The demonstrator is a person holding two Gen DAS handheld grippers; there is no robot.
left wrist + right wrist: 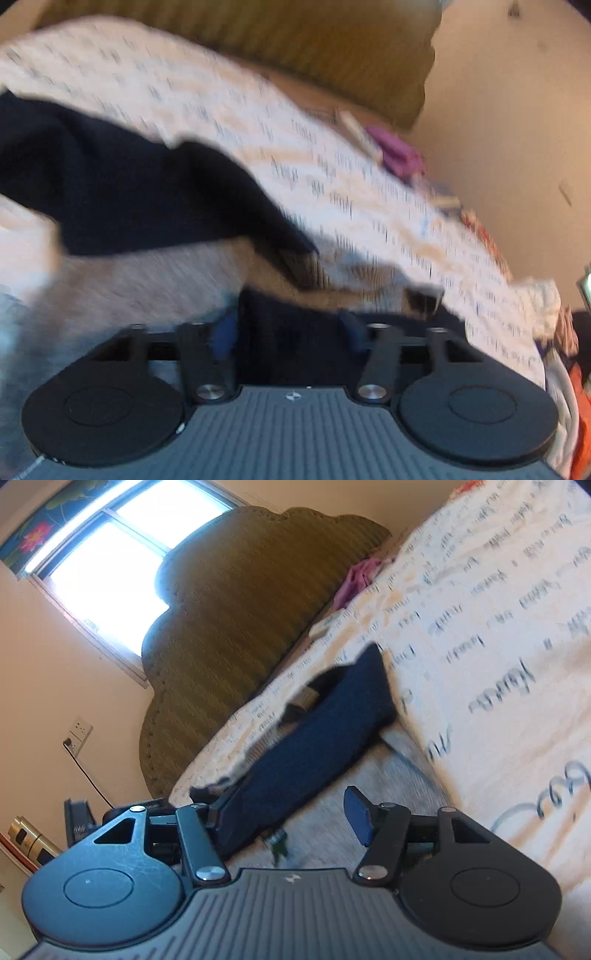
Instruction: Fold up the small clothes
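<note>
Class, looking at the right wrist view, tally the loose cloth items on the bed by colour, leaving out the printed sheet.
Navy garment: 1
Grey cloth: 1
Purple cloth: 1
Total: 3

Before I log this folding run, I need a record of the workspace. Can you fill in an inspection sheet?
Surface: bed sheet, white with script print, rumpled.
Job's things: navy garment on a grey garment; dark cloth fills the left gripper's gap.
Clutter: purple cloth by the headboard; orange and white clothes pile at the bed edge.
Grippers: right gripper open, holding nothing.
Cables: black cord from the wall socket.
Surroundings: olive headboard, bright window.
</note>
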